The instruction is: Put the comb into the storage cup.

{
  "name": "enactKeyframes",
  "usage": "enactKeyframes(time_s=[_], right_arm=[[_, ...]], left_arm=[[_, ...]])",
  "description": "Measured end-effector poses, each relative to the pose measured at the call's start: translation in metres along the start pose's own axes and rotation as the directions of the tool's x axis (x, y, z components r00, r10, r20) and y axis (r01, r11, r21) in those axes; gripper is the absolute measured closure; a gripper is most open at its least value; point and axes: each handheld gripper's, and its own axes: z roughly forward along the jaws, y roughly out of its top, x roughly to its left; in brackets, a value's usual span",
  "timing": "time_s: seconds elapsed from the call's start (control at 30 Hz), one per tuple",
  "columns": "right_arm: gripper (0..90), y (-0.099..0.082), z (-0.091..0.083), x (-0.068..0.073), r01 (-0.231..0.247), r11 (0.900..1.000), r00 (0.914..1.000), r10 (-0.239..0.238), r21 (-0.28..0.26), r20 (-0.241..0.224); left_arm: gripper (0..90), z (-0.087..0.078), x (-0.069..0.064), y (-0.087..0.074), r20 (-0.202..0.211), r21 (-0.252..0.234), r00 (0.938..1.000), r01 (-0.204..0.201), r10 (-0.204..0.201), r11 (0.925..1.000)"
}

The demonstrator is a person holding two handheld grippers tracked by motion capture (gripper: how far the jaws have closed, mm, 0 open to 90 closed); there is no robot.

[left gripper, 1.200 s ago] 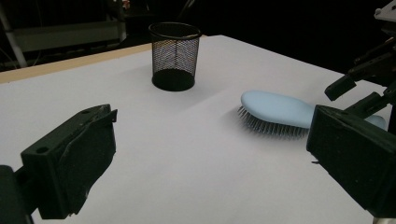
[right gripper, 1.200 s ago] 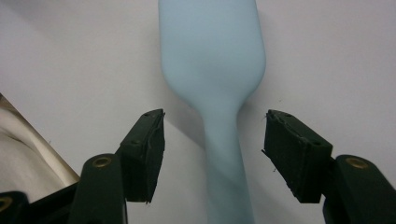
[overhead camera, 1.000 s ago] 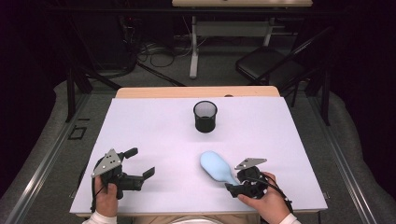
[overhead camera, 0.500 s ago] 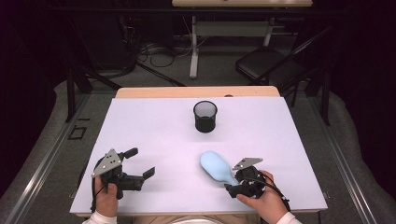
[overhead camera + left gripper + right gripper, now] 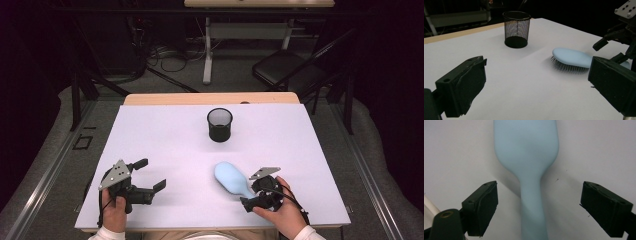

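Right gripper (image 5: pixel 539 205) jaws just opened wide astride hairbrush (image 5: pixel 529 157) handle, untouched; brush head cut off above

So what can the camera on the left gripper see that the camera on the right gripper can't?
Left gripper view alone: the round black wire-mesh cup standing upright at the far side, the grey bristles under the pale blue plastic hairbrush, which lies bristles down, and the right gripper beside the brush. Right gripper view alone: a close look straight down the brush's narrow handle, lying between two wide-apart black jaws that don't touch it; they have just been opening. Both share the hairbrush and the white table top.
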Motion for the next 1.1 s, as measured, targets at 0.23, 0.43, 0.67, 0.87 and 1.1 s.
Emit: enactKeyframes(time_s=[0.23,0.43,0.67,0.87,1.1], right_arm=[[2.7,0.001,0.005,-0.001,-0.033,0.9993,0.9994,0.034,0.018,-0.009],[0.0,0.001,0.009,-0.002,-0.015,0.9993,0.9999,0.015,0.034,0.003],[0.0,0.002,0.015,-0.001,-0.021,0.9986,0.9998,0.021,0.048,0.003],[0.0,0.002,0.020,-0.001,-0.015,0.9978,0.9999,0.015,0.065,0.004],[0.4,0.001,0.025,-0.001,-0.008,0.9975,0.9999,0.008,0.071,0.007]], left_arm=[[1.3,0.000,0.000,0.000,0.001,0.001,1.0000,0.000,0.000,1.0000],[1.3,0.000,0.000,0.000,0.001,0.002,1.0000,0.000,0.000,1.0000],[1.3,0.001,0.000,0.000,0.001,0.003,1.0000,0.000,0.000,1.0000],[1.3,0.001,0.000,0.000,0.003,0.004,1.0000,0.000,0.000,1.0000],[1.3,0.001,0.000,0.000,0.003,0.005,1.0000,0.000,0.000,1.0000]])
